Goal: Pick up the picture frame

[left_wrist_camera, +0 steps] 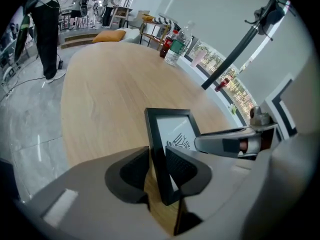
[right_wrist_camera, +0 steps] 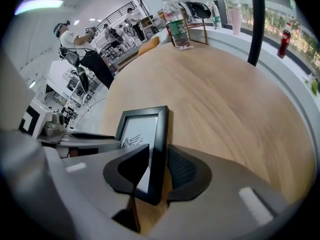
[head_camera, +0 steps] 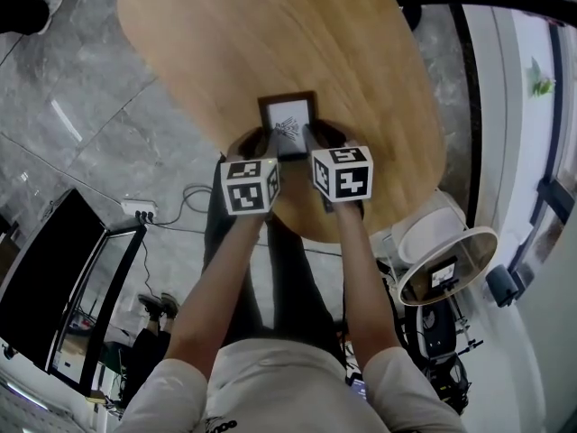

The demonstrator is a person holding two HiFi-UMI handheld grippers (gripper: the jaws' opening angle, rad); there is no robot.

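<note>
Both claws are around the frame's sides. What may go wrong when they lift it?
1. The left claw and right claw are open, each straddling only a thin side rail of the frame, so the grip may slip.
2. If one closes first, it may twist the frame.
3. The frame sits near the table's edge, so a slip may drop it off.

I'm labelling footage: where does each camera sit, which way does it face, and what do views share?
Head view: on the person's head, facing steeply down at the frame on the table; forearms, left gripper and right gripper show.
Left gripper view: on that gripper, facing along its open jaws across the table; right gripper at right.
Right gripper view: on that gripper, facing likewise; left gripper at left.
Shared: the frame, in all three.
</note>
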